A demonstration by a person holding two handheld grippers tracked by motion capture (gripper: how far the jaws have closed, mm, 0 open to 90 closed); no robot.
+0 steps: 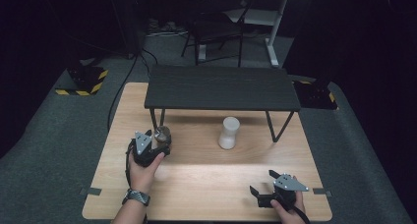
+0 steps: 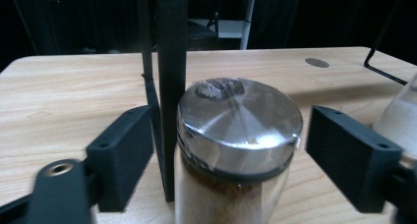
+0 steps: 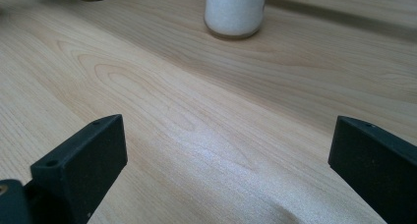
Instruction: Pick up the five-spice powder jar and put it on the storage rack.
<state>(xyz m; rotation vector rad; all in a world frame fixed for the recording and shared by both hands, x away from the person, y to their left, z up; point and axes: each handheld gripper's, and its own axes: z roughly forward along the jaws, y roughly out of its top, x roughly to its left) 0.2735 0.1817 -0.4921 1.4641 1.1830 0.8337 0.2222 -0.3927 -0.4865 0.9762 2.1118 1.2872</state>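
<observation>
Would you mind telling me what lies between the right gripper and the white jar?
Only bare wooden tabletop: the right gripper view shows nothing between the right gripper and the white jar.

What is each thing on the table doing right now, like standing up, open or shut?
Brown-powder glass jar with silver lid: upright, lidded, between the left tool's jaws, not yet pinched.
White-powder jar: upright, alone.
Left tool: open around the jar.
Right tool: open, empty.
Black shelf: standing on the table.
</observation>
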